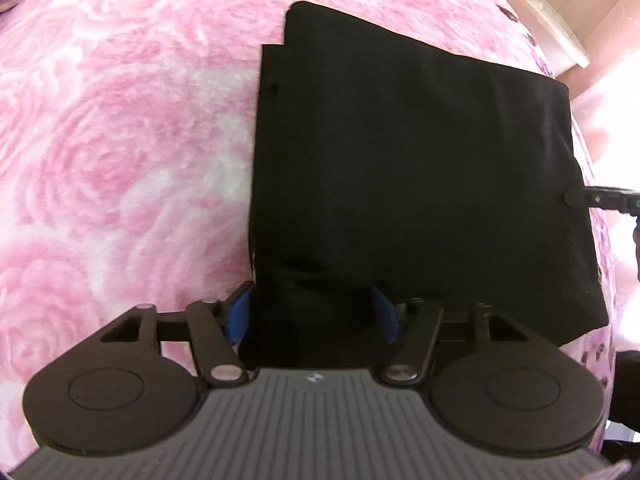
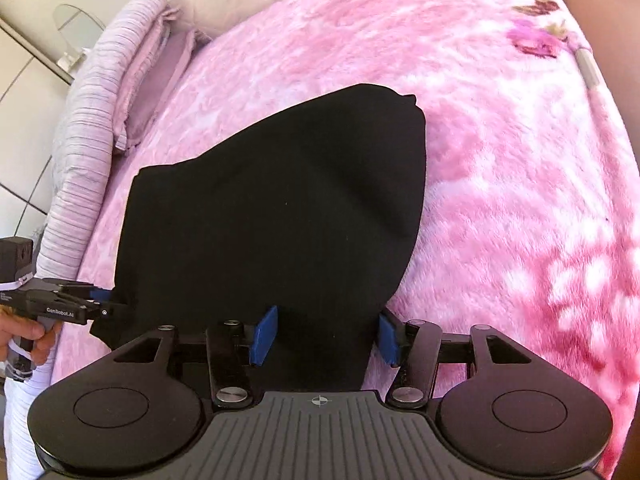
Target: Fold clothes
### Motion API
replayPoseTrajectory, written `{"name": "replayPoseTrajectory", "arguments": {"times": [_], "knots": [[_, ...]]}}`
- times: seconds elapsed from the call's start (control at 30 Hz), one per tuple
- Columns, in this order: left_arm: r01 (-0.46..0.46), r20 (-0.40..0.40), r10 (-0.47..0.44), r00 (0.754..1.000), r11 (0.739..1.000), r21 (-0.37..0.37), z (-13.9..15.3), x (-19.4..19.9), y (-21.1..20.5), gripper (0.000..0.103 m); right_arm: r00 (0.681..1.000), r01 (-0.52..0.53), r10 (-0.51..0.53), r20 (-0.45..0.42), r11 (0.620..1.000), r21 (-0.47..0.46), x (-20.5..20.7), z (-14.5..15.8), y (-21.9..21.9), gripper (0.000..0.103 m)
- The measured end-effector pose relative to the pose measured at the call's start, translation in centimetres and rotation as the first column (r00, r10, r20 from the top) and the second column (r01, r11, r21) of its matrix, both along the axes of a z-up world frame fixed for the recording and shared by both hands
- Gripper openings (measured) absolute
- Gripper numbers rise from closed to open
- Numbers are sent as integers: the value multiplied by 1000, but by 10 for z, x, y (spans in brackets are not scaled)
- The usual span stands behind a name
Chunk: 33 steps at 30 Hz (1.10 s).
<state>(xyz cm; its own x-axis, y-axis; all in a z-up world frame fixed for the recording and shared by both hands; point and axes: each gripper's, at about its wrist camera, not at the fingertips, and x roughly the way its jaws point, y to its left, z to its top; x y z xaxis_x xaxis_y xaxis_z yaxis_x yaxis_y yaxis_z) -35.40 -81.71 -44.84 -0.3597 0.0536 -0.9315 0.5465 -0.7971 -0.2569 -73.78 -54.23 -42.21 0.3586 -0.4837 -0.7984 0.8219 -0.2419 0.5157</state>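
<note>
Jaws of both tools stand wide apart, each pair straddling an edge of the black garment [image 1: 420, 184] without pinching it. Left gripper [image 1: 313, 314]: in its own view its blue pads [image 1: 239, 312] sit at 6 o'clock, one on either side of a bunched strip of the dark cloth, with open space between pad and fabric on the left side; whether the right pad touches the cloth cannot be told. Right gripper [image 2: 325, 336]: its blue pads [image 2: 264, 336] likewise flank a narrow tongue of the garment at 6 o'clock of its view.

Black garment: folded to a rough rectangle, it lies flat on the pink rose-patterned blanket [image 1: 120, 152], filling the centre and 3 o'clock region of the left wrist view, with a second layer peeking out along its 9 o'clock edge. In the right wrist view it tapers toward 12 o'clock.

Each tool appears in the other's camera: the right gripper's dark tip enters at 3 o'clock of the left view, meeting the garment's edge; the left gripper enters at 9 o'clock of the right view, at the garment's corner, held by a hand [image 2: 24, 340].

Surroundings: a striped lilac pillow [image 2: 88, 128] borders the blanket at 10 o'clock of the right view.
</note>
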Motion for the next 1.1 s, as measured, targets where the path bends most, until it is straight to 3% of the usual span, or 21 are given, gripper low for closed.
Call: {"name": "replayPoseTrajectory", "arguments": {"times": [0.03, 0.07, 0.17, 0.33, 0.47, 0.53, 0.6, 0.67, 0.73, 0.87, 0.93, 0.97, 1.03, 1.1], "knots": [[2, 6, -2, 1000, 1000, 1, 2, -2, 0, 45, 1000, 9, -9, 5, 1000, 2, -3, -1, -3, 20], [5, 14, -5, 1000, 1000, -6, 5, -3, 3, 42, 1000, 18, -18, 10, 1000, 4, -6, -3, -7, 10], [-17, 7, 17, 1000, 1000, -8, 20, -2, 13, 27, 999, -42, 42, 15, 999, 0, -21, 8, -23, 4], [-129, -65, 138, 988, 983, 131, 30, -9, 58, 23, 954, -277, 270, -131, 960, -38, -61, 60, -83, 4], [-215, -62, 224, 973, 968, 128, 23, -25, 94, 27, 915, -368, 360, -183, 930, -11, -81, 58, -112, 5], [-248, -66, 259, 964, 958, 142, 26, -21, 93, 29, 893, -409, 401, -206, 912, 3, -91, 56, -125, 5], [-277, -73, 289, 954, 950, 147, 33, -13, 86, 28, 891, -402, 389, -233, 915, -11, -89, 54, -119, 8], [-308, -87, 319, 944, 944, 115, 45, -4, 74, 28, 894, -386, 365, -262, 922, -33, -84, 53, -109, 21], [-350, -106, 356, 928, 934, 76, 54, 1, 55, 27, 895, -369, 339, -289, 928, -55, -79, 51, -99, 28], [-385, -140, 385, 912, 923, 28, 55, -19, 15, 27, 888, -348, 287, -360, 930, -117, -70, 53, -96, 29], [-356, -120, 351, 929, 934, -22, 49, -36, 0, 29, 859, -378, 287, -423, 914, -150, -61, 57, -112, 29], [-334, -97, 329, 939, 941, -46, 44, -43, -5, 30, 828, -414, 304, -472, 898, -149, -53, 56, -122, 29], [-290, -44, 287, 957, 954, -82, 36, -49, -11, 32, 725, -502, 358, -589, 859, -96, -33, 46, -144, 29], [-275, -35, 273, 961, 955, -106, 37, -45, -8, 37, 632, -569, 421, -650, 822, -21, -16, 27, -163, 28]]}}
